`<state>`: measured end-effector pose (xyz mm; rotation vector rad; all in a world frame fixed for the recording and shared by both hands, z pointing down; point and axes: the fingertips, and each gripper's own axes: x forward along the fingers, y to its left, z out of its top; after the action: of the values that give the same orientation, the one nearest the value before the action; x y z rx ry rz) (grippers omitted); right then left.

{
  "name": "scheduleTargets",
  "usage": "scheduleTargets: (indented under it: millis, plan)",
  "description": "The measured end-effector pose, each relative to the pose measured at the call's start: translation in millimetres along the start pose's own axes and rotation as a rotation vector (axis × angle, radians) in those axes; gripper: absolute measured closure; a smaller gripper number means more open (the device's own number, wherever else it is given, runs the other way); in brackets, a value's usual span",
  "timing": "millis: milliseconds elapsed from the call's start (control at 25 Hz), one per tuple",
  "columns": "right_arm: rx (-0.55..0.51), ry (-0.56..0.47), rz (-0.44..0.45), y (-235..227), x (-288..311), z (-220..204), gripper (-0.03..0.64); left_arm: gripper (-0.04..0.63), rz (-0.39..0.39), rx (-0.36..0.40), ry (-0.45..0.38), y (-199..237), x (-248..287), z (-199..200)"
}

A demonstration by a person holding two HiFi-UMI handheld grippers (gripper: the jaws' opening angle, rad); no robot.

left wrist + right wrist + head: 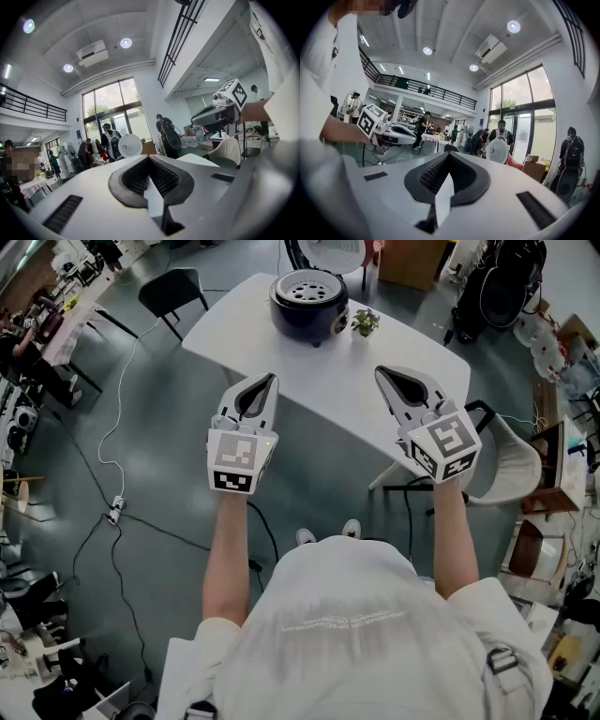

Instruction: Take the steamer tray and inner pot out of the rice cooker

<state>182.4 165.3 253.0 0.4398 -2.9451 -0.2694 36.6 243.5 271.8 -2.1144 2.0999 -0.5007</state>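
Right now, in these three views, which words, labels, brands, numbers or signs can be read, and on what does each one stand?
No text here can be read with certainty.
On the white shirt: pale print across the back, too small and blurred to read.
On the left marker cube and the right marker cube: black-and-white square patterns only, no words.
On the rice cooker: no label shows.

grippers (270,379) (380,371): 2 | rice cooker (307,321): 1 | steamer tray (309,289): 1 | table (309,371): 1 | potted plant (364,322): 1
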Motion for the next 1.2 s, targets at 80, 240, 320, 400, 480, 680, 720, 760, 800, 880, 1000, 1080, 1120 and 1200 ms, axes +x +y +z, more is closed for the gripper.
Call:
scheduleTargets:
  millis: [80,240,320,400,480,680,720,760,800,880,1000,1080,1120,1200]
  plan:
    - [-0.007,-0.003,-0.006,3,2,3,0.592,0.581,-0.001,0.003,0.001,5,-3,-1]
    - [-0.022,-0.030,-0.003,14,6,11,0.592,0.581,-0.008,0.014,-0.002,12,-9,-3]
    - [-0.004,-0.047,0.007,20,8,14,0.592,0.581,-0.014,0.012,-0.008,14,-12,-4]
    - [0.018,-0.058,0.009,25,9,15,0.592,0.581,-0.023,0.008,-0.011,16,-15,-7]
    - [0.022,-0.049,0.004,31,12,14,0.591,0.581,-0.032,0.000,-0.015,19,-20,-12]
    - [0.063,-0.017,-0.026,43,18,6,0.589,0.578,-0.032,-0.026,-0.037,32,-33,-24]
    - [0.092,-0.017,-0.033,43,18,4,0.584,0.577,-0.040,-0.028,-0.039,33,-34,-27]
    - [0.118,-0.012,-0.036,44,19,2,0.535,0.572,-0.050,-0.031,-0.040,34,-34,-29]
    - [0.135,-0.003,-0.036,46,20,0,0.476,0.535,-0.059,-0.035,-0.039,35,-35,-31]
    - [0.147,0.015,-0.036,50,23,-2,0.423,0.445,-0.078,-0.044,-0.030,37,-35,-35]
    - [0.150,0.023,-0.027,55,29,0,0.363,0.414,-0.097,-0.062,-0.026,42,-36,-39]
    - [0.143,0.026,-0.021,56,34,2,0.329,0.397,-0.100,-0.068,-0.031,46,-36,-39]
    - [0.138,0.027,-0.022,57,36,3,0.318,0.385,-0.100,-0.069,-0.032,49,-35,-40]
    - [0.134,0.028,-0.030,57,41,2,0.314,0.377,-0.100,-0.072,-0.035,54,-34,-43]
